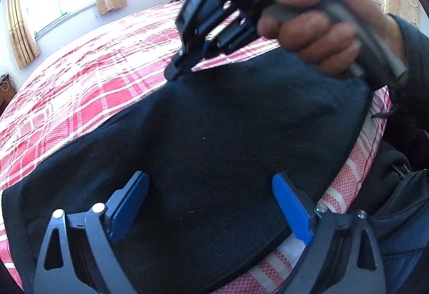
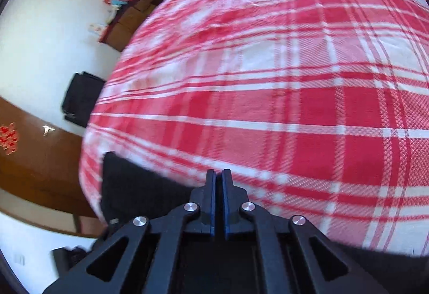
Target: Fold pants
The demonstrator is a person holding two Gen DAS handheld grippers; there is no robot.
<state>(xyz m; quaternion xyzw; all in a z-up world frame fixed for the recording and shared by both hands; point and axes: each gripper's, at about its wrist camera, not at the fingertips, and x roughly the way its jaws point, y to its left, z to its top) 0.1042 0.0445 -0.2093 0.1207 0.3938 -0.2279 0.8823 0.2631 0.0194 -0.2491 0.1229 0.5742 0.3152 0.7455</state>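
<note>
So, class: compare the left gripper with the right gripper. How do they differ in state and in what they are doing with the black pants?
The left gripper is open, its blue pads wide apart over the black pants; the right gripper is shut. The left gripper grips nothing, while the right gripper's tips meet at the far edge of the pants, seemingly pinching it. Both have blue pads and hang over the red checked bedspread.

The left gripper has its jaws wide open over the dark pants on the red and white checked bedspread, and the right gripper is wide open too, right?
Not quite. The right gripper is shut, not wide open: the right wrist view shows its blue pads together. The rest holds: the left gripper is wide open over the dark pants on the checked bedspread.
</note>
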